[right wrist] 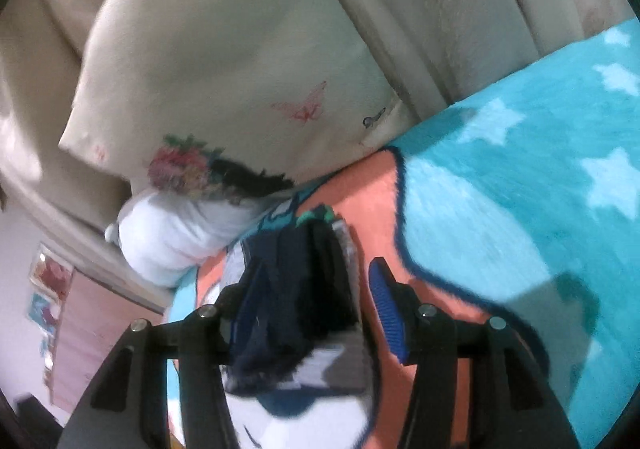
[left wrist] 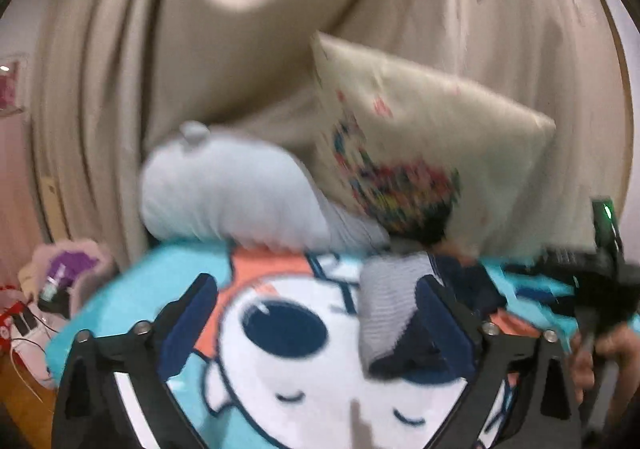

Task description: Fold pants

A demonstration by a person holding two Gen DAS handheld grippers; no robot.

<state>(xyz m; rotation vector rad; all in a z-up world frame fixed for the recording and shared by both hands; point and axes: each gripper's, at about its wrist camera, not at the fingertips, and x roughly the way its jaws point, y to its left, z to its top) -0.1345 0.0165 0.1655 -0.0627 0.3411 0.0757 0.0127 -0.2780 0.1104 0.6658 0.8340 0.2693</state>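
Gaping wide, left gripper (left wrist: pixel 316 323) has nothing btwn its pads; folded pants (left wrist: pixel 394 313), navy w/ grey striped part, lie on cartoon blanket (left wrist: pixel 280 369) just by its right finger. Right gripper (right wrist: pixel 316 313) jaws partly apart, pants (right wrist: pixel 296 301) btwn them, grip unclear. Beige cushion (left wrist: pixel 432 137) & white pillow (left wrist: pixel 224 189) behind.

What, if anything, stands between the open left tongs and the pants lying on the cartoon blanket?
Nothing visible does. The left tongs stand wide open over the blanket, and the pants lie just inside their right-hand finger with nothing between. The white pillow sits farther back, out of the way.
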